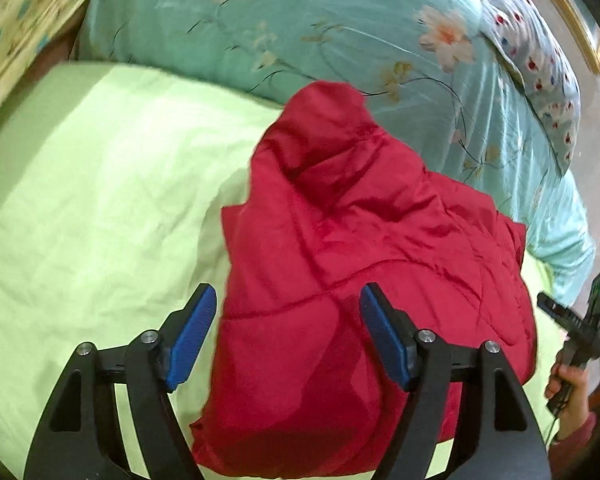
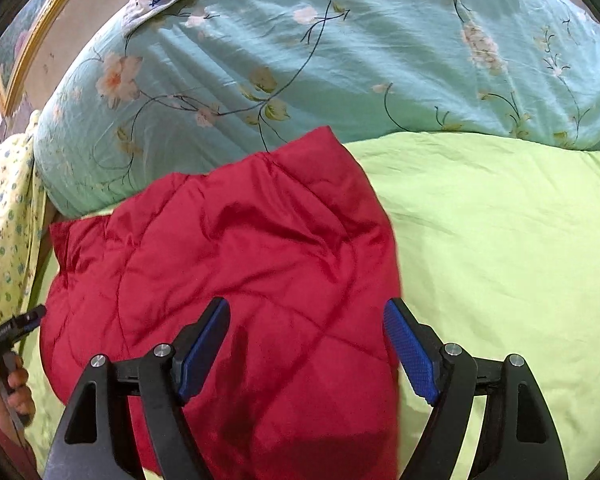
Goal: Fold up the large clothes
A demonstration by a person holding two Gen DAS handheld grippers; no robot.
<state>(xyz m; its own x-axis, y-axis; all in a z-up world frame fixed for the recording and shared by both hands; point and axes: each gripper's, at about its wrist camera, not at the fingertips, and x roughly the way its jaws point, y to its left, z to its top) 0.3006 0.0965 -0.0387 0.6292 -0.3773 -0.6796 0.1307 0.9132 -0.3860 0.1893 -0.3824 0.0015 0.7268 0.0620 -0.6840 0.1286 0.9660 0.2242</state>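
A red quilted jacket [image 1: 360,264] lies folded in a puffy bundle on the light green bed sheet [image 1: 100,200]. In the left wrist view my left gripper [image 1: 288,292] hovers over the jacket's near left part, open, with nothing pinched between the blue pads [image 1: 190,340]. In the right wrist view the same jacket [image 2: 228,264] fills the lower left, and my right gripper [image 2: 307,306] hangs open over its right edge, pads apart and clear of the cloth. Each view shows the person's other hand [image 1: 568,380] [image 2: 16,384] at its side edge, holding a gripper handle.
A teal floral duvet [image 1: 300,28] is piled behind the jacket, its far end touching it. A patterned pillow [image 1: 540,64] lies on top. Yellow floral cloth [image 2: 8,216] hangs at the bed's side. The green sheet [image 2: 500,240] stretches out beside the jacket.
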